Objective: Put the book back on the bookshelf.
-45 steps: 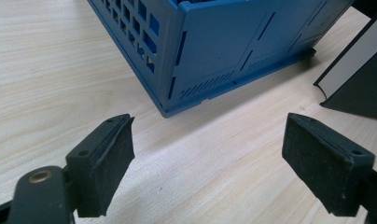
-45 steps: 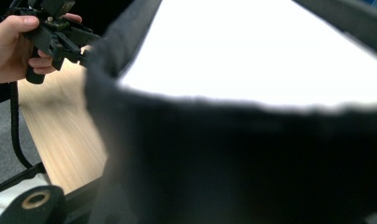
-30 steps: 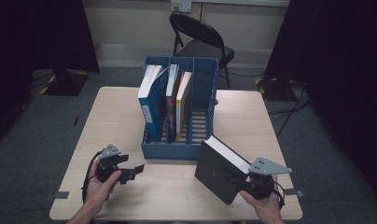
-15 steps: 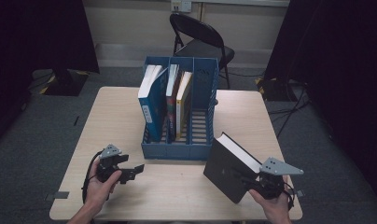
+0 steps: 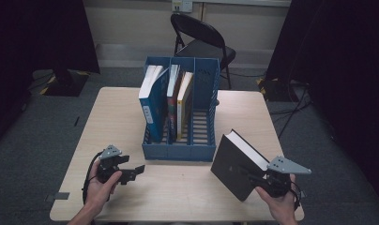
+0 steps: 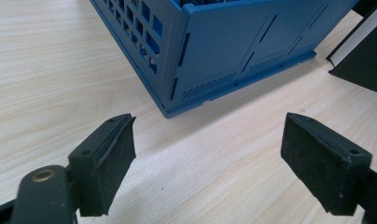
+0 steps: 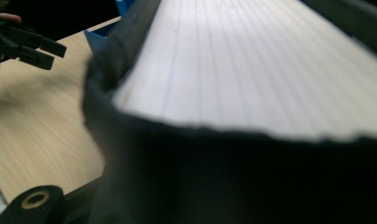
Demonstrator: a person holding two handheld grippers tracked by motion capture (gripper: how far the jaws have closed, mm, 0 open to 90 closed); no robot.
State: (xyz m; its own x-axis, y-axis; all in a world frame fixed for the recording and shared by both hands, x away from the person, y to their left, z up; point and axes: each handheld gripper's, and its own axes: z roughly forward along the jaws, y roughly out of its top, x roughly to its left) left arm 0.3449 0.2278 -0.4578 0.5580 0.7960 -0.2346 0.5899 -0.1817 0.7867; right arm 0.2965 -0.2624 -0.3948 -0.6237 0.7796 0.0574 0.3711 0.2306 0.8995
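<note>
- Here, the right gripper (image 5: pixel 259 179) pinches a black book (image 5: pixel 234 164) between its jaws, at the book's lower corner nearest the person.
- The black book stands tilted off the table (image 5: pixel 117 108), just to the right of the blue file rack (image 5: pixel 204 152) and near its front right corner, apart from it.
- In the right gripper view the book's white page edge (image 7: pixel 252 65) runs away from the jaws and its dark cover (image 7: pixel 214 172) sits right up against the camera; the pads themselves are hidden behind it.
- The left gripper (image 5: pixel 133 172) rests low over the table in front of the rack's left front corner, near it without touching.
- Its fingers (image 6: pixel 107 158) are spread wide, with bare tabletop between them; the rack's corner (image 6: pixel 170 109) lies just beyond the gap.
- Inside the rack, a blue book (image 5: pixel 152 101) leans in the left compartment and two thinner books (image 5: pixel 178 101) stand in the middle one.
</note>
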